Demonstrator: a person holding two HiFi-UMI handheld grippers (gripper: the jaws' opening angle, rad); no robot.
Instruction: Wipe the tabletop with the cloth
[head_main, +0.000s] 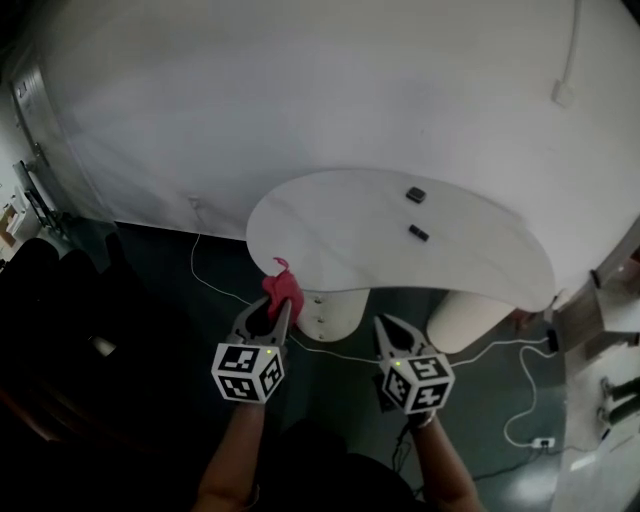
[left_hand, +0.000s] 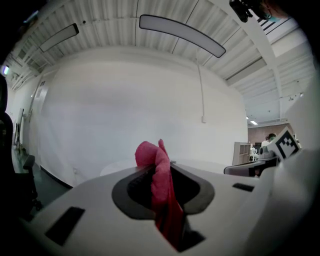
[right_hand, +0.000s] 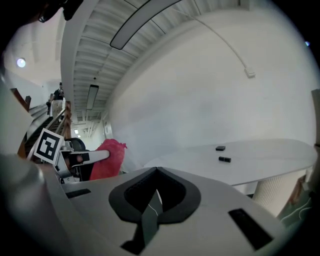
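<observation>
Pinched between the jaws of the left gripper (left_hand: 161, 172), the red cloth (left_hand: 150, 156) is held in the air, just short of the white surface's (head_main: 340, 215) near edge; the right gripper's (right_hand: 156, 186) jaws are pressed together on nothing. It is judged soft, light and limp, best gripped by a bunched fold. No brand or lettering can be read.

Left gripper (head_main: 277, 306), right gripper (head_main: 386, 325): pale grey tapered jaws, dark inner recess; white cube (head_main: 248, 372), black square markers, green light each.
</observation>
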